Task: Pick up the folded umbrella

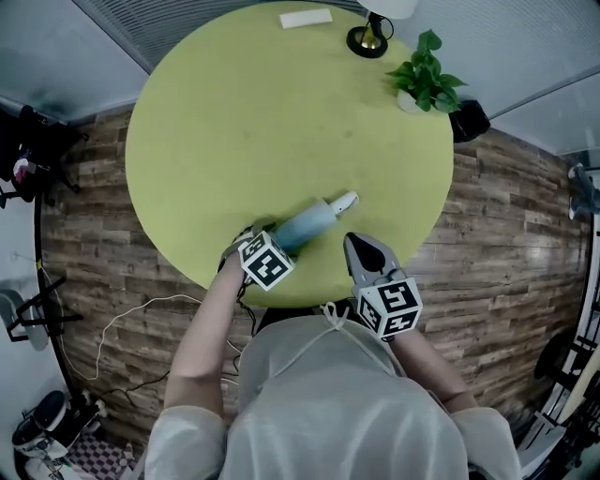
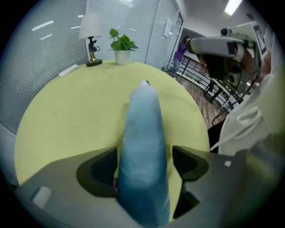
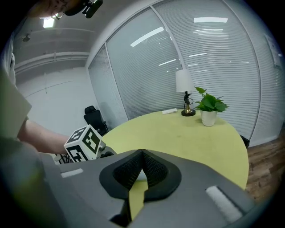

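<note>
Found the folded blue fabric umbrella [image 1: 309, 223] lying flat on the near part of the round yellow-green counter [image 1: 262, 112], close to its near edge, with the pale handle end [image 1: 345, 200] pointing far and to the right. Saw the left tool [image 2: 144, 151] set down over the umbrella's near-left end. Its jaws stood wide apart with the blue sleeve running between them, not pressed, and a sliver of counter showed beside the right jaw. Spotted that tool's marker cube [image 1: 265, 261] just near of the umbrella in the head view. Saw the right tool [image 3: 141, 156] just right of the umbrella and not touching it, jaws closed together with nothing between them. Noted three things at the counter's far side, all well apart from the umbrella: a flat white slab [image 1: 306, 18], a lamp with a white shade on a black and brass base [image 1: 368, 39], and a green leafy plant in a white pot [image 1: 427, 82]. Made out wood-plank floor [image 1: 506, 234] around the counter, with a thin white cable [image 1: 141, 307] lying on its near left part.
</note>
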### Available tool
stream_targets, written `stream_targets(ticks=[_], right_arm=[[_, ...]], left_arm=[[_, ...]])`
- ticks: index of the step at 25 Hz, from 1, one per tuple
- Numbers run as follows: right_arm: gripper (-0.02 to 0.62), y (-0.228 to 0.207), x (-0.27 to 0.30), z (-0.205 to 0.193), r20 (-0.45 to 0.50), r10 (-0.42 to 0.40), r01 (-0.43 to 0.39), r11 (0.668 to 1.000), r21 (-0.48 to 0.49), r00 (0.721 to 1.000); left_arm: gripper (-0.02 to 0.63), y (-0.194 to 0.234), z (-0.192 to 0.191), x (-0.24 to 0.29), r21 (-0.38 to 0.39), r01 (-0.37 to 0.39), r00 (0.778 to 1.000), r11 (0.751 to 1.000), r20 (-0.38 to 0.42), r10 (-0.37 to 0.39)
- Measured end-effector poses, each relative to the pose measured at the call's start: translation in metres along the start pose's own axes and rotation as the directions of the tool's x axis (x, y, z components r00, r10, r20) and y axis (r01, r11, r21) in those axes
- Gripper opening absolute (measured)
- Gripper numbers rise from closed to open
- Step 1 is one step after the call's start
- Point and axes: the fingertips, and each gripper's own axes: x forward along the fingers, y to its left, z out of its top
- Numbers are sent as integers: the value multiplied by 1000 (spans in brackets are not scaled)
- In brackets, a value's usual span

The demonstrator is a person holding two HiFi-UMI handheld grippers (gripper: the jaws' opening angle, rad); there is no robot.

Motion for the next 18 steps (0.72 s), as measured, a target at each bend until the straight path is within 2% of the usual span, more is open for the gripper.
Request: stream_targets(ticks=[2, 6, 12, 18], right_arm=[[0, -5, -2, -1, -5, -10, 10, 1000, 6, 1000], [0, -11, -1, -6, -15, -21, 22, 1000, 22, 1000], [0, -6, -3, -6, -12, -8, 8, 1000, 10, 1000], [0, -6, -13, -2, 1, -4, 4, 1000, -8, 1000]], left_arm=[[389, -1, -3, 9, 5, 6, 999, 1000, -32, -6], [336, 7, -8, 16, 48, -54, 996, 997, -64, 57], [332, 6, -9, 17, 47, -66, 995, 997, -76, 70], [285, -3, -8, 16, 77, -92, 990, 993, -97, 99]])
